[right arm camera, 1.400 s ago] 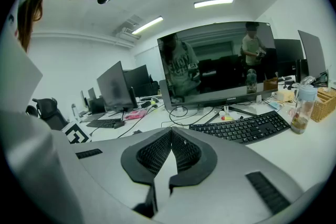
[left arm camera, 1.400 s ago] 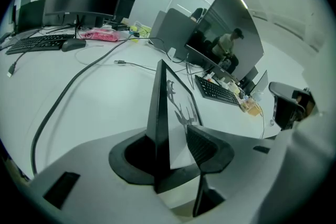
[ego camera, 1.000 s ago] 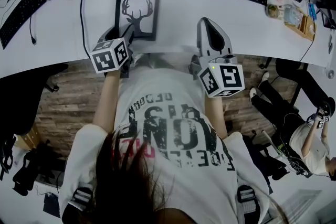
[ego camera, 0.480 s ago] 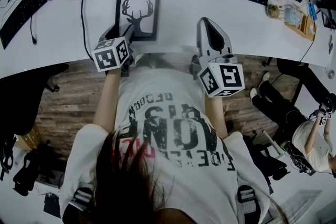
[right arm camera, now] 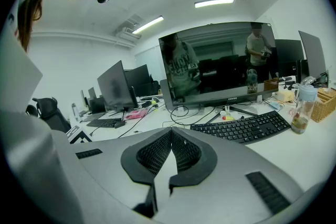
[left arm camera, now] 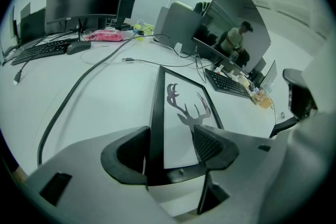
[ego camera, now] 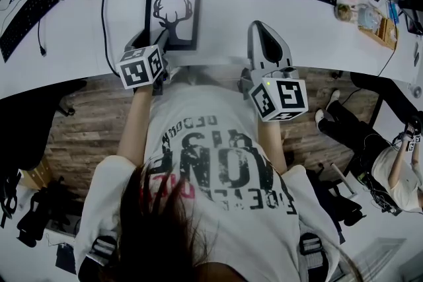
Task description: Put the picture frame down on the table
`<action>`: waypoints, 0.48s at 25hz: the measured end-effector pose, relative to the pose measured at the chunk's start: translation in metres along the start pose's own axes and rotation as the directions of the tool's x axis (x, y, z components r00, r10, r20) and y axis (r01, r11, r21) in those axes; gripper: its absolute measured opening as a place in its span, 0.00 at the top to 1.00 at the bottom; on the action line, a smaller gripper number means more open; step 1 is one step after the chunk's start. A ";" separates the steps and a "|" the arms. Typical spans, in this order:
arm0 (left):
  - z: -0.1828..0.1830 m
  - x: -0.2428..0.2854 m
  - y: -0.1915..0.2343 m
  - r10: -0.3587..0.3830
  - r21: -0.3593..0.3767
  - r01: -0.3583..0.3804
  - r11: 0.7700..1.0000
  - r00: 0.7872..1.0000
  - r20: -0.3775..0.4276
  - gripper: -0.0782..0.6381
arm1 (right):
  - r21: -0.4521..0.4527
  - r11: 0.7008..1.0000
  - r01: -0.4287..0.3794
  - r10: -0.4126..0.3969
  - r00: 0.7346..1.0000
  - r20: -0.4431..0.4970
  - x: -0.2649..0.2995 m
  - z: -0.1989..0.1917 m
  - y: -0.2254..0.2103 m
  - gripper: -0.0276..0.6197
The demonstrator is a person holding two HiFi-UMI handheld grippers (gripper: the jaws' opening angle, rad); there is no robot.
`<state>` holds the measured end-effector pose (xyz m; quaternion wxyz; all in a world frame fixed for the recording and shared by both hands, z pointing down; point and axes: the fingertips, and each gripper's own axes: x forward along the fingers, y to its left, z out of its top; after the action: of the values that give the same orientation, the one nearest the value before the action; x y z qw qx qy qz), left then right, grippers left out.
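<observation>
Left gripper view: my left hand-held gripper [left arm camera: 170, 136], jaws just opened, straddles the near edge of the picture frame [left arm camera: 184, 105] lying flat on the table [left arm camera: 94, 92]; I'd back straight out without nudging it.

The frame [ego camera: 173, 16] is seen as smooth black moulding round a matt white, paper-like print [left arm camera: 176, 136]. The counter [ego camera: 225, 16] beneath the frame is smooth, white, faintly glossy. The right gripper [right arm camera: 171, 139] is moulded in matt grey plastic, with black meshed pads [right arm camera: 156, 153]. Wood planks are seen on the floor [ego camera: 86, 122].
</observation>
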<state>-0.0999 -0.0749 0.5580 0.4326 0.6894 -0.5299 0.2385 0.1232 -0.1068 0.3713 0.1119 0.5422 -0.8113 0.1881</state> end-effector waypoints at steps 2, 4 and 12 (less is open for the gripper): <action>0.000 0.000 0.000 0.010 0.012 -0.010 1.000 1.000 -0.003 0.52 | 0.000 1.000 0.000 0.000 1.000 0.000 0.000 0.000 0.000 0.96; 0.000 0.000 0.001 0.018 0.021 -0.018 1.000 1.000 -0.007 0.52 | 0.000 1.000 0.000 0.000 1.000 0.000 0.000 0.000 0.000 0.96; -0.002 0.001 0.005 0.104 0.154 -0.099 0.983 0.994 -0.023 0.52 | 0.000 1.000 0.002 -0.002 1.000 0.002 0.000 0.001 0.000 0.96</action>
<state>-0.1041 -0.0739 0.5614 0.3742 0.6888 -0.5377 0.3105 0.1231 -0.1068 0.3702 0.1113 0.5431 -0.8109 0.1873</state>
